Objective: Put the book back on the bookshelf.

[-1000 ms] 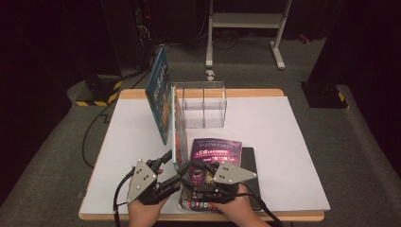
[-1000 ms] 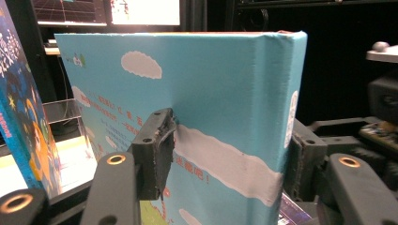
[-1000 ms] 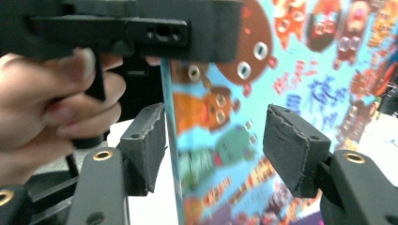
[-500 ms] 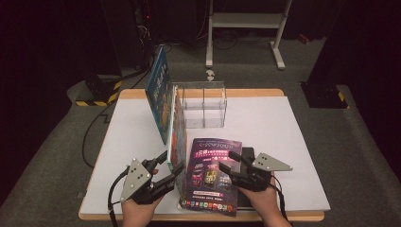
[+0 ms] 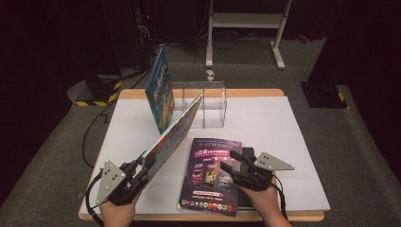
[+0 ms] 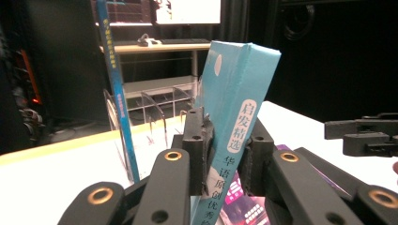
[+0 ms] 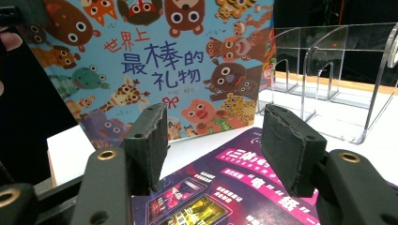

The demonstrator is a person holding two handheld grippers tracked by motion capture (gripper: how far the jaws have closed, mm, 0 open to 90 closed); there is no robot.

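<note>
My left gripper (image 5: 146, 163) is shut on the lower edge of a picture book (image 5: 177, 127) with a teal spine (image 6: 237, 117); its jaws have just been closing on it. The book slants up from the gripper towards the clear acrylic rack (image 5: 208, 101). My right gripper (image 5: 230, 161) hovers open over the right side of a purple magazine (image 5: 208, 182) lying flat near the front edge. In the right gripper view the open jaws (image 7: 213, 140) frame the magazine (image 7: 234, 187) and the book's animal cover (image 7: 155, 61).
A second, thin blue book (image 5: 160, 87) stands upright at the rack's left end. A flat black item (image 5: 246, 202) lies under the magazine's right edge. The white table top (image 5: 293, 137) ends close behind the rack. Cables and a metal stand are on the floor beyond.
The left gripper has closed on the picture book, which now leans out from the rack towards it. The right gripper moved right, from the table's middle to the magazine's right side.
</note>
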